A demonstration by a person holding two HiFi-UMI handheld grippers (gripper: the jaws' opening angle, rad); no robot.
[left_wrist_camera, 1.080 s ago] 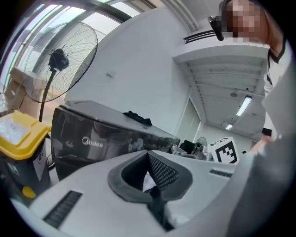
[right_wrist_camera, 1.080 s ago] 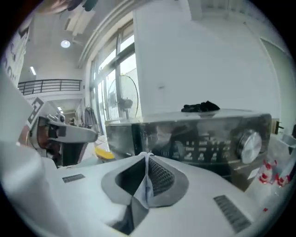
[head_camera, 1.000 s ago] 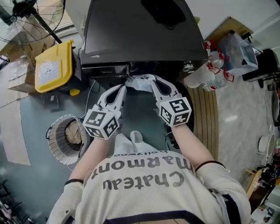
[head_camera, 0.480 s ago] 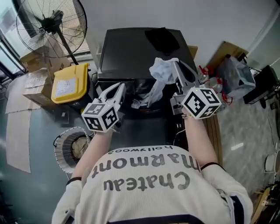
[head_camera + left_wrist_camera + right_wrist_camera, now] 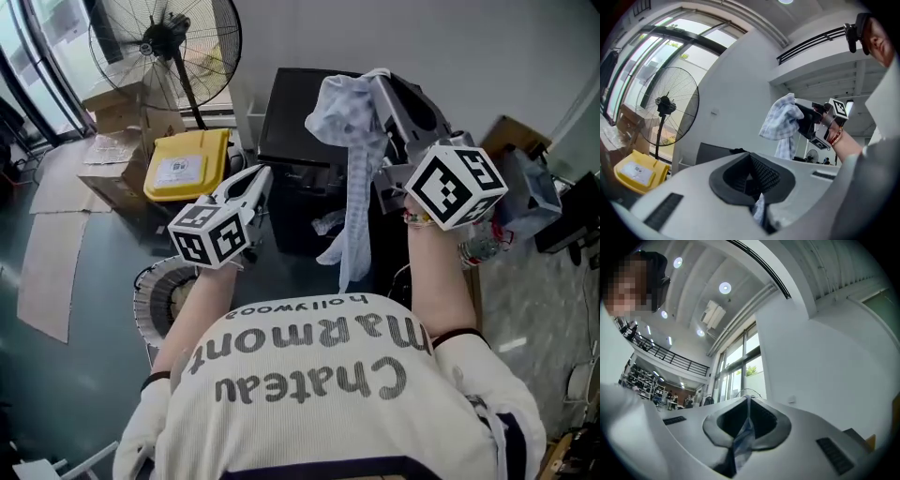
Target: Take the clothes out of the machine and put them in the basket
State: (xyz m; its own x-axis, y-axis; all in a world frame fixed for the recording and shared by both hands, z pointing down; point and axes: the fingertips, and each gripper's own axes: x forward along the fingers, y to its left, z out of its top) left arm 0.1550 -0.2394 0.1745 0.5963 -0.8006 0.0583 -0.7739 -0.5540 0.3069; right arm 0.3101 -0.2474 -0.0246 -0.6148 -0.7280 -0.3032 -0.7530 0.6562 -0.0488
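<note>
You hold a pale blue checked cloth [image 5: 349,122] high in your right gripper [image 5: 382,86], whose jaws are clamped on the fabric's top end. The right gripper view shows a fold of the cloth [image 5: 740,439] pinched between the closed jaws of the right gripper [image 5: 747,401]. From that grip the cloth bunches at the top and hangs in one long strip in front of the black boxy machine [image 5: 286,117], clear of the floor. A small pale scrap [image 5: 328,223] shows at the machine's dark front, just beside the hanging strip; you cannot tell what it is.

Your left gripper [image 5: 255,178] is lower and to the left, pointing towards the machine. Its jaws are together, and no garment hangs from them. The left gripper view shows the same shut jaws of the left gripper [image 5: 751,161], with a thin pale sliver low between them that cannot be made out. Beyond them, the cloth [image 5: 780,122] hangs from your other gripper.

The round white wire basket [image 5: 145,291] stands on the floor left of the machine, below your left arm and well apart from the cloth. A yellow plastic bin [image 5: 183,164] sits beside the machine's left side, and a black standing fan [image 5: 169,42] rises behind the bin.
</note>
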